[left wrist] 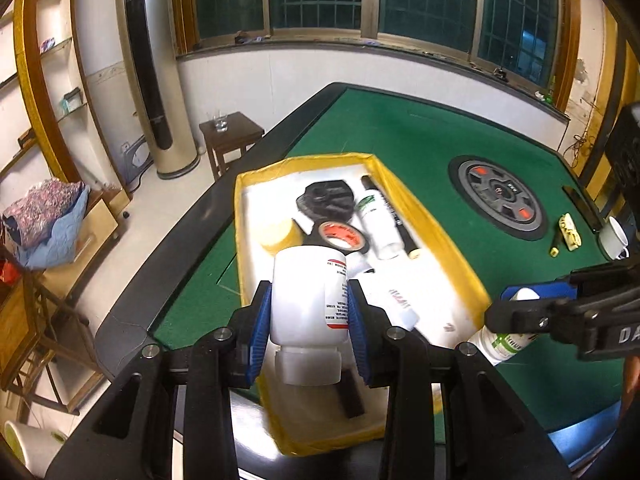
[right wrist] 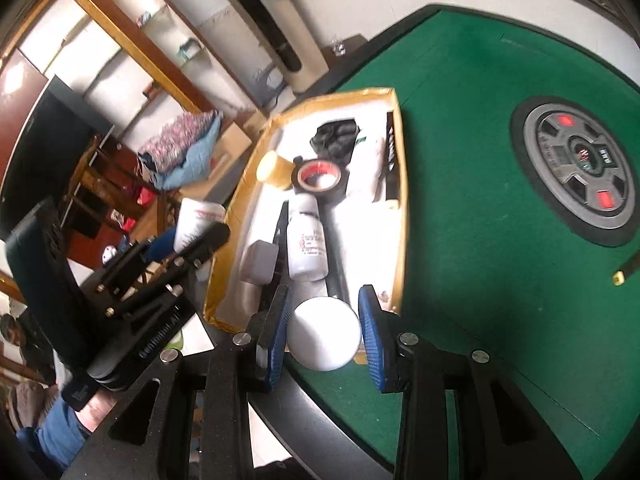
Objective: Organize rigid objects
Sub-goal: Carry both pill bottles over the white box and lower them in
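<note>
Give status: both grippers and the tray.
Left gripper shut on white bottle. Right gripper shut on green-labelled bottle. Yellow-rimmed tray crowded; tape roll inside.

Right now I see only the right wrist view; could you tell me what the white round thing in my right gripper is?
Observer: A green-labelled bottle, clamped in the right gripper.
Operator: Is anything on the table outside my view?
Observer: A white mug stands near the green table's right edge.
Operator: And the left gripper's load?
Observer: The left gripper holds a red-labelled bottle, cap toward the wrist.
</note>
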`<state>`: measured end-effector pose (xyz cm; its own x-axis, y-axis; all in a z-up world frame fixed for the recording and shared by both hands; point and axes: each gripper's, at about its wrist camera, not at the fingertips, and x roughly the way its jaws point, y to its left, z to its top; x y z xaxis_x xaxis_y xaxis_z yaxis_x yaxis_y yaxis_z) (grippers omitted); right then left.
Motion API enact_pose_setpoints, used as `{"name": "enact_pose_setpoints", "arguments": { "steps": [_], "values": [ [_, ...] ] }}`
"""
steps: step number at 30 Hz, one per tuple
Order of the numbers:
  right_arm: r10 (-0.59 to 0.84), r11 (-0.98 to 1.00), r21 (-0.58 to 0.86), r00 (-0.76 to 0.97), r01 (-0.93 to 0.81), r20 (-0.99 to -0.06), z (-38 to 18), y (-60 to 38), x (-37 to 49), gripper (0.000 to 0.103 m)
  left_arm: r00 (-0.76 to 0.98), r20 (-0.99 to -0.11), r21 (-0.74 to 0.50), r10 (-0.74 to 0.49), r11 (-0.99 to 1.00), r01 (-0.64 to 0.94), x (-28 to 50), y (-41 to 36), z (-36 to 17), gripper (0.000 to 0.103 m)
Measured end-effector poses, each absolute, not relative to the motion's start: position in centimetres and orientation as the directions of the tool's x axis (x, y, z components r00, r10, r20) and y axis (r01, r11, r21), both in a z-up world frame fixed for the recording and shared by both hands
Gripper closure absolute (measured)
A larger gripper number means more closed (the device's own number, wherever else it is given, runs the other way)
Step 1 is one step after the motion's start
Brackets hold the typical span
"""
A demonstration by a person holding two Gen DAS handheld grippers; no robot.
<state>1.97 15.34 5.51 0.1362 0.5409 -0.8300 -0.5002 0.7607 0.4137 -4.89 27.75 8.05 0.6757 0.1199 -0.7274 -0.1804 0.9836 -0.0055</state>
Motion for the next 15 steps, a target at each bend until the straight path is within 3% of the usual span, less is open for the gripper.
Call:
{"name": "enact_pose_setpoints", "arguments": {
  "steps": [15],
  "values": [
    [0.444, 0.829, 0.348, 0.136, -0.438, -0.886, 2.6, 18.3, 5.5, 0.072, 0.625, -0.775, -0.016, 0.092, 0.986, -0.164, -3.1, 30.4, 4.9, 0.069]
  ]
}}
